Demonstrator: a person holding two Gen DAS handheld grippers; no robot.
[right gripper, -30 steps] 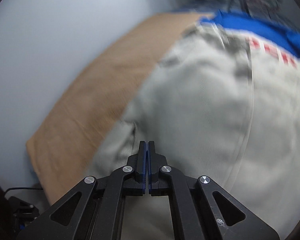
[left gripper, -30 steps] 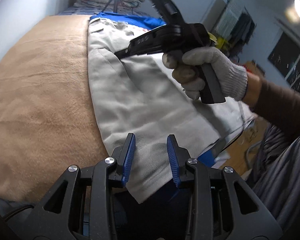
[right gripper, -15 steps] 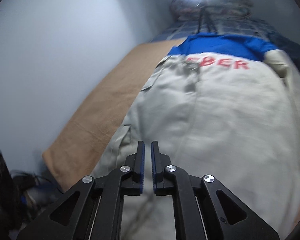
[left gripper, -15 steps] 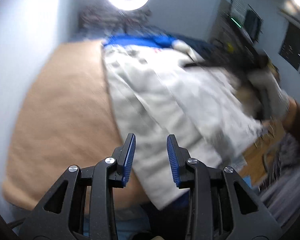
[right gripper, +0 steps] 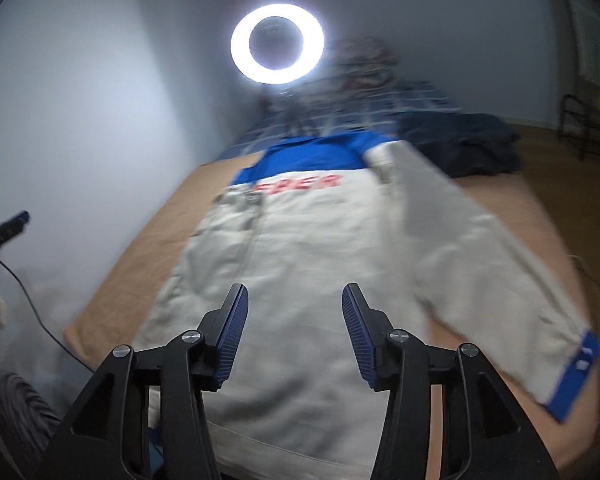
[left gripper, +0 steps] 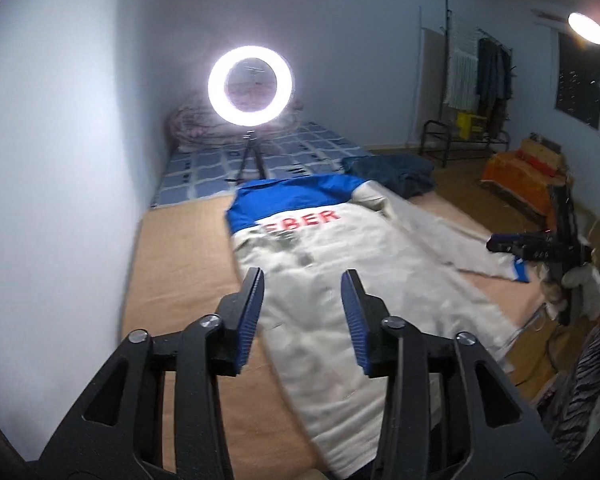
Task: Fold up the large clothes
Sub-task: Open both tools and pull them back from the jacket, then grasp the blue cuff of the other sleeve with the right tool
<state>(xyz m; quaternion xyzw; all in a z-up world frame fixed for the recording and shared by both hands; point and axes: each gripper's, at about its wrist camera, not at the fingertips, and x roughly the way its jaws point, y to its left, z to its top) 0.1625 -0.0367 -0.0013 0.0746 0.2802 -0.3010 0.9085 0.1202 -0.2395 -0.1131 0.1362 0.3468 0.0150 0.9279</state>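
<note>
A large beige work jacket (left gripper: pixel 340 280) (right gripper: pixel 308 256) with a blue yoke and red letters lies back-up on a tan blanket (left gripper: pixel 180 264) (right gripper: pixel 148 240). Its left side is folded in; the right sleeve (right gripper: pixel 480 256) with a blue cuff stretches out to the right. My left gripper (left gripper: pixel 302 308) hovers well above the jacket's lower half, jaws opening, nothing between them. My right gripper (right gripper: pixel 294 316) hangs above the jacket's hem, jaws opening and empty. In the left wrist view the right gripper (left gripper: pixel 500 245) is held by a gloved hand (left gripper: pixel 584 288) at the right.
A lit ring light (left gripper: pixel 250 85) on a tripod stands on the blue checked mattress (left gripper: pixel 268 156) beyond the jacket. A dark blue garment (left gripper: pixel 392 172) lies to the right of the collar. The wall (left gripper: pixel 60 160) runs along the left. A rack (left gripper: pixel 460 136) and orange box (left gripper: pixel 524 176) stand at the right.
Both grippers rose and drew back from the jacket. The right gripper went from shut to open and moved off to the right. The left jaws widened.
</note>
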